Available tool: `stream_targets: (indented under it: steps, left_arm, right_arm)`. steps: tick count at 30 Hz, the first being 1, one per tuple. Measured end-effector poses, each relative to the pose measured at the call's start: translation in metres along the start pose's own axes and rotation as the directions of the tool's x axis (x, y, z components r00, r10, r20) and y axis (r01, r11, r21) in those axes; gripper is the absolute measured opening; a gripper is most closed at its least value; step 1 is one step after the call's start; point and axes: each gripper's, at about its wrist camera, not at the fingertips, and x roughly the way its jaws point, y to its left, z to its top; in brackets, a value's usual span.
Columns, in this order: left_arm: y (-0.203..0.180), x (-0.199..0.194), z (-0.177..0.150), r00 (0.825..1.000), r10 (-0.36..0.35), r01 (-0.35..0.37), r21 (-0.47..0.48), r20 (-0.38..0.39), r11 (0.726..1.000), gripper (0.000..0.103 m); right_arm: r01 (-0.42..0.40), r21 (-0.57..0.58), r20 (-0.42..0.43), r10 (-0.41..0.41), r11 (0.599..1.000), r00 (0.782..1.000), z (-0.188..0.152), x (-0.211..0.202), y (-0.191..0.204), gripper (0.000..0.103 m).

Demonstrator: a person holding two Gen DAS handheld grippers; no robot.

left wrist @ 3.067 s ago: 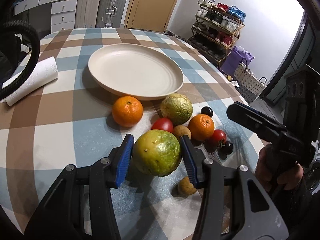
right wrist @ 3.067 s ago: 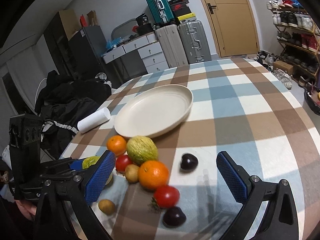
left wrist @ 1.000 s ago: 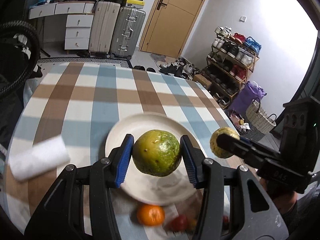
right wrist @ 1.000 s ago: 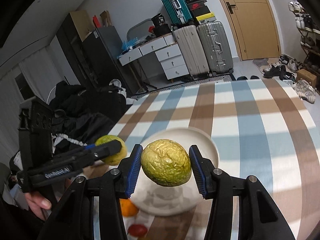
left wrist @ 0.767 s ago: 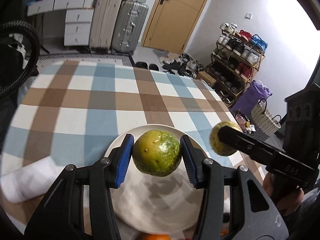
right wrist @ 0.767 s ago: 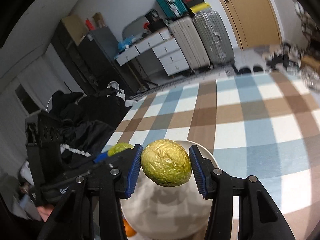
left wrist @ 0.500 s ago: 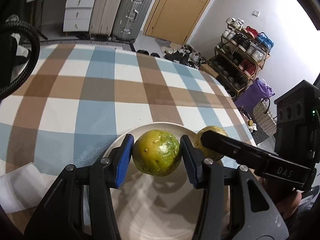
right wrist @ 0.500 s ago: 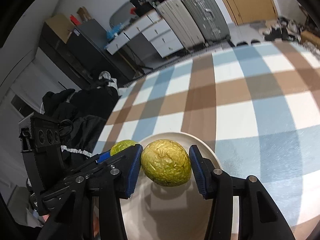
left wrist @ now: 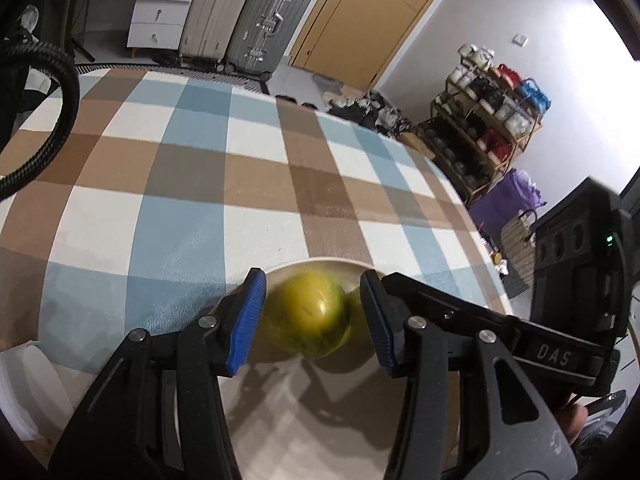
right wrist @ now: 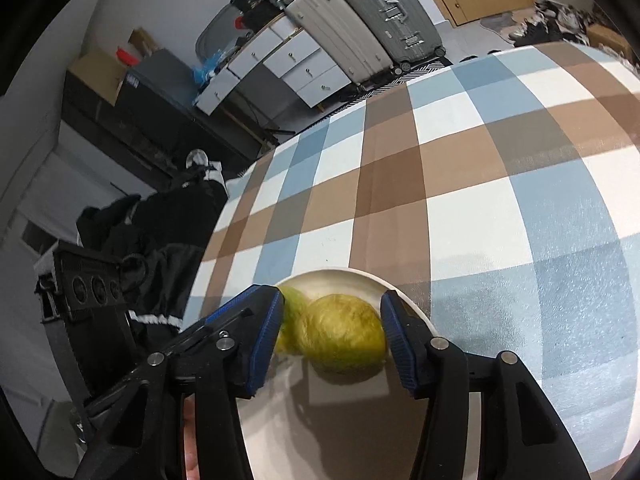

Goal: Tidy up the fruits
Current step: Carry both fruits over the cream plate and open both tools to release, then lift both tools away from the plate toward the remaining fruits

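Setting fruit down on the plate is the step going on here, far as I can judge. Starting at the left: the left gripper, black with blue pads, is spread a bit wider than the smooth round green-yellow citrus sitting between its jaws, with gaps showing on both sides, so I'd say it has let go. That fruit is blurred but looks to be resting in the cream round plate near its far rim. Right beside it, touching or nearly so, sits the wrinkly yellow-green fruit, framed by the right gripper. Those jaws look spread too, with a clear gap on the left pad; the right pad is so close to the fruit I can't swear it's off. Both fruits are on the plate, on the blue, brown and white checked surface.

Next move, my guess: both grippers need to pull straight back and up without nudging the round fruits, since they could roll. Then go for the rest of the fruit, which isn't in view now.
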Motion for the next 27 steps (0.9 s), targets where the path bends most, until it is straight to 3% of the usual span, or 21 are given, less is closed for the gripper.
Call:
stream_targets:
  steps: [2,4,8,10,15,18,22,27]
  left_arm:
    - [-0.001,-0.004,0.0,1.0,0.013,-0.013,0.009,0.011,1.0,0.056]
    - [-0.002,-0.012,0.001,1.0,0.013,-0.013,0.0,0.024,1.0,0.058]
    - [-0.005,-0.036,-0.002,0.997,0.038,-0.038,0.007,0.061,0.999,0.081]
    - [-0.009,-0.05,-0.005,0.994,0.064,-0.066,0.015,0.084,0.998,0.082]
    - [-0.03,-0.089,-0.02,0.979,0.154,-0.164,0.068,0.135,0.984,0.089]
    - [-0.047,-0.115,-0.033,0.952,0.232,-0.256,0.105,0.202,0.961,0.093]
    - [-0.064,-0.147,-0.051,0.931,0.257,-0.299,0.137,0.261,0.944,0.102]
    - [-0.078,-0.177,-0.073,0.919,0.265,-0.319,0.154,0.291,0.935,0.102]
  right_arm:
    - [-0.022,0.034,0.002,0.022,0.999,1.0,-0.001,-0.003,-0.002,0.064]
    - [-0.023,0.037,0.037,0.021,0.999,0.999,-0.002,-0.013,-0.001,0.065]
    - [-0.017,0.019,0.126,0.014,1.0,0.992,-0.008,-0.048,0.007,0.079]
    - [0.001,-0.009,0.172,0.001,1.0,0.985,-0.014,-0.068,0.014,0.087]
    - [0.055,-0.102,0.251,-0.027,0.993,0.968,-0.039,-0.116,0.034,0.096]
    - [0.077,-0.125,0.276,-0.04,0.989,0.96,-0.056,-0.137,0.042,0.099]
    - [0.106,-0.148,0.348,-0.048,0.983,0.936,-0.082,-0.169,0.054,0.103]
    - [0.141,-0.184,0.403,-0.056,0.973,0.913,-0.109,-0.194,0.069,0.103]
